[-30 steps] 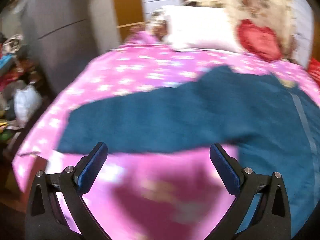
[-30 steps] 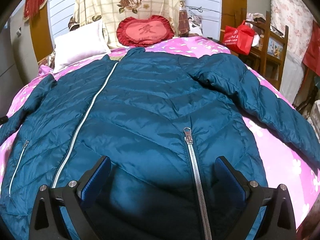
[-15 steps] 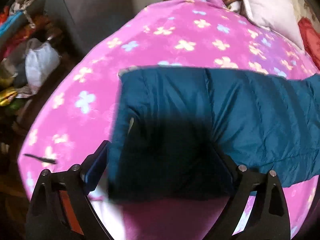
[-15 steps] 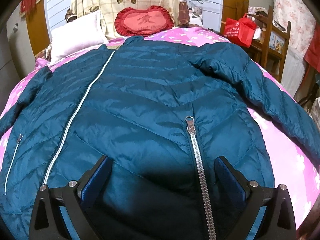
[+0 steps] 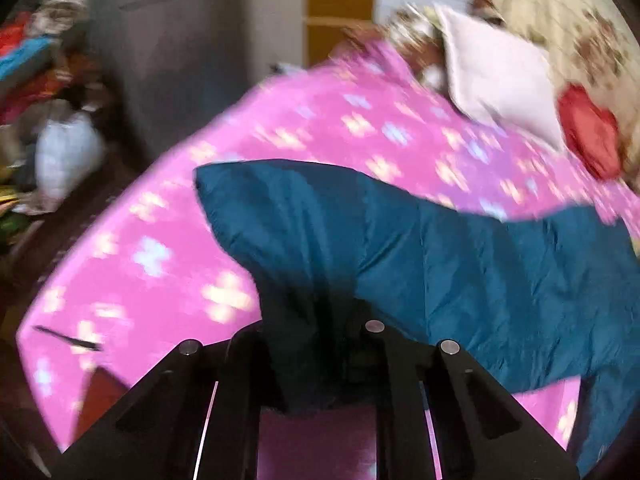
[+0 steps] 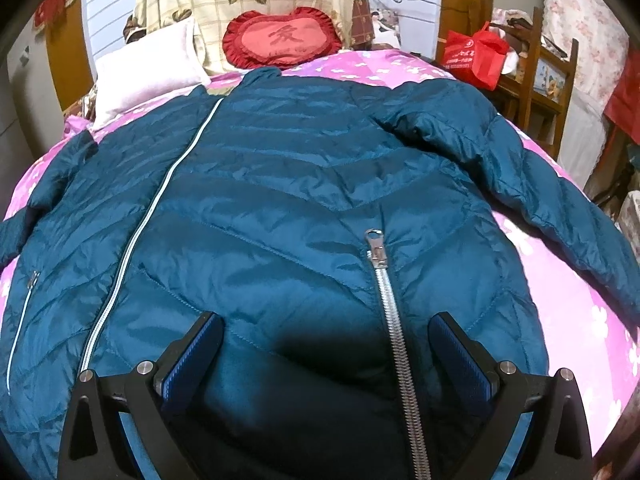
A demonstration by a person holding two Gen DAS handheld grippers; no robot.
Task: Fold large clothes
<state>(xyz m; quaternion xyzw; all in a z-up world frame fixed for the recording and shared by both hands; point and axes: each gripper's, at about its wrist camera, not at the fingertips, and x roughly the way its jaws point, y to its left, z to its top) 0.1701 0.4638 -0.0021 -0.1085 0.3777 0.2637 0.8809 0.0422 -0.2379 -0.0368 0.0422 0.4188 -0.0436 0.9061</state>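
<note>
In the left wrist view, the left gripper (image 5: 316, 344) has its fingers drawn together on the cuff end of the teal puffer jacket's sleeve (image 5: 400, 248); the fabric bunches between them and rises ahead of the fingertips, then runs off to the right over the pink flowered bedspread (image 5: 152, 248). A white pillow (image 5: 492, 76) and a red cushion (image 5: 588, 132) lie far ahead to the right. The view is motion-blurred.

In the right wrist view, the right gripper (image 6: 324, 356) hovers with its blue-padded fingers (image 6: 192, 356) spread wide and holding nothing, over the lower front of the teal puffer jacket (image 6: 280, 200). A silver pocket zipper (image 6: 384, 304) runs between the fingers, nearer the right one. The main zipper (image 6: 160, 200) runs ahead to the left.
</note>
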